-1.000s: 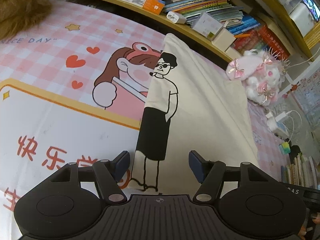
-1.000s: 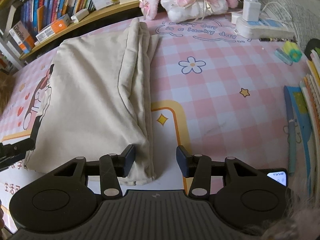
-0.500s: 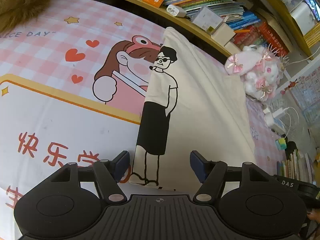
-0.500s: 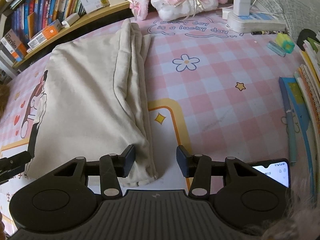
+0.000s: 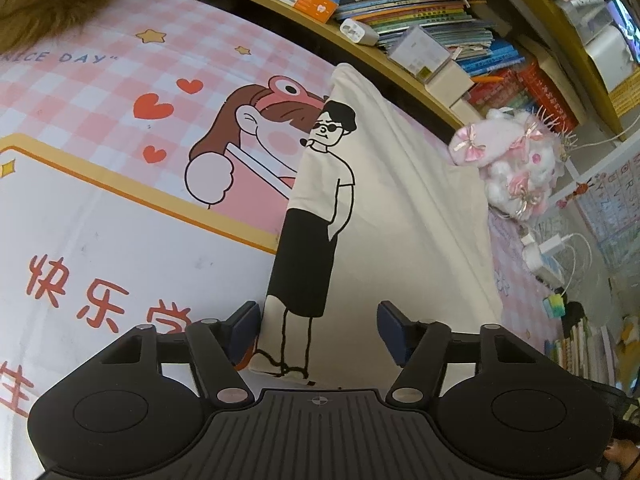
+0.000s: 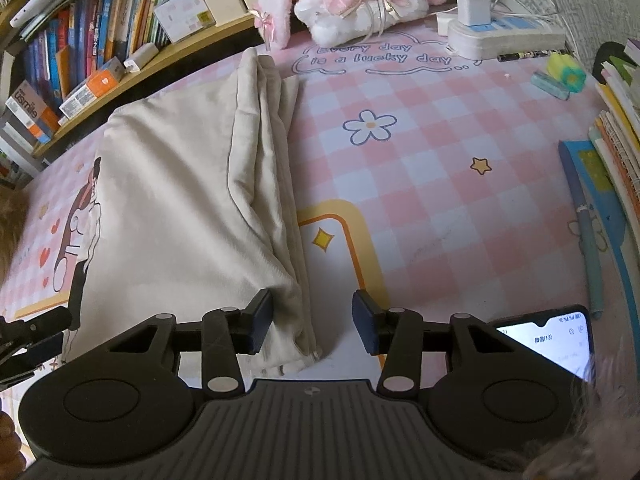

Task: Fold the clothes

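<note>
A cream T-shirt (image 5: 400,216), already folded lengthwise into a long strip, is seen at frame centre on the pink desk mat (image 6: 420,152), its near corners framed by the left gripper (image 5: 318,330) and right gripper (image 6: 313,322), jaws apart, crosswise fold remaining.

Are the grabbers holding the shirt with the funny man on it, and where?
No, nothing is held. The left gripper and right gripper are both open, each straddling a near corner of the cream shirt.

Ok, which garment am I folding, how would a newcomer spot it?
Start at the pink checked mat below the bookshelf. The cream shirt lies lengthwise on it, folded narrow. Only it bears a cartoon man in sunglasses.
</note>
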The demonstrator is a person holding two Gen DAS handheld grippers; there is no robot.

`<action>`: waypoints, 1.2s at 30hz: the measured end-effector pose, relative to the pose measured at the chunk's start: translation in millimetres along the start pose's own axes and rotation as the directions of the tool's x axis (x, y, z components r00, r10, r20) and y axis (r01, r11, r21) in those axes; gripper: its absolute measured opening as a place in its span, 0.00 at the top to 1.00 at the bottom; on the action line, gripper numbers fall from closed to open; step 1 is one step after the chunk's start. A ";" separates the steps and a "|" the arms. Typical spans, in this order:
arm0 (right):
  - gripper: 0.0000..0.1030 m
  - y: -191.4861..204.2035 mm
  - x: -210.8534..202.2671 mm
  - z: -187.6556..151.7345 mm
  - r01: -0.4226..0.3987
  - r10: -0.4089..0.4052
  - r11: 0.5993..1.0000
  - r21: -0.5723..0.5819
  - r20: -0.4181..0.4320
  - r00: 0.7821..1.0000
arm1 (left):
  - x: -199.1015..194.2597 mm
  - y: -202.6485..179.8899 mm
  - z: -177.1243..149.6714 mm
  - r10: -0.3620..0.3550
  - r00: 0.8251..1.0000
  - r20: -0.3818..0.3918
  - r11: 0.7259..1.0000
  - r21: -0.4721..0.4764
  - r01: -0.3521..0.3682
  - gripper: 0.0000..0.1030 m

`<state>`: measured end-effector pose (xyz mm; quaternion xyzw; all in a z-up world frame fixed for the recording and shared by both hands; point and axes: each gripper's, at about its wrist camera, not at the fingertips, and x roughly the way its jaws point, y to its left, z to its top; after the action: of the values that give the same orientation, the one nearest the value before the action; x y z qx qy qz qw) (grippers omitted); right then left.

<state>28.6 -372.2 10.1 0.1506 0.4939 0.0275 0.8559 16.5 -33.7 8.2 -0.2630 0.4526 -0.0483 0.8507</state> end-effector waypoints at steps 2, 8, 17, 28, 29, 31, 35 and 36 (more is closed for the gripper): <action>0.76 -0.1 -0.8 -1.5 -0.026 0.026 1.000 0.007 -0.003 1.000 | -1.5 1.7 -1.2 0.020 1.000 -0.001 1.000 -0.001 -0.020 0.64; 0.89 4.3 -2.8 -4.6 -0.057 0.057 0.998 -0.001 -0.002 0.998 | -14.8 10.7 -6.7 -0.008 1.000 0.005 0.999 -0.032 0.009 0.97; 0.90 3.8 -9.8 -15.2 -0.122 0.123 0.992 0.013 -0.033 0.992 | -38.3 21.1 -21.3 -0.011 1.000 0.026 0.999 -0.042 0.012 0.97; 0.78 -1.3 -17.1 -23.8 -0.123 0.123 0.992 0.004 -0.049 0.991 | -50.1 8.6 -30.7 0.105 0.993 0.061 0.991 0.077 -0.110 0.85; 0.77 -2.9 -18.1 -24.0 -0.123 0.123 0.992 0.007 -0.050 0.991 | -53.4 5.4 -30.6 0.129 0.988 0.082 0.986 0.100 -0.137 0.81; 0.76 -6.0 -19.8 -25.1 -0.127 0.128 0.992 0.019 -0.055 0.990 | -61.9 0.6 -30.0 0.150 0.980 0.130 0.977 0.131 -0.167 0.61; 0.74 -10.7 -22.1 -27.7 -0.141 0.144 0.989 0.043 -0.067 0.987 | -75.7 -10.9 -29.4 0.158 0.963 0.218 0.960 0.192 -0.201 0.31; 0.74 -11.4 -21.6 -28.4 -0.145 0.148 0.988 0.049 -0.072 0.986 | -77.2 -14.5 -30.3 0.153 0.960 0.234 0.955 0.216 -0.204 0.29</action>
<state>-7.8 -380.7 11.7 0.2042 0.5139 0.0853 0.8288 -50.5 -33.6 59.1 -0.1208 0.3712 0.0039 0.9207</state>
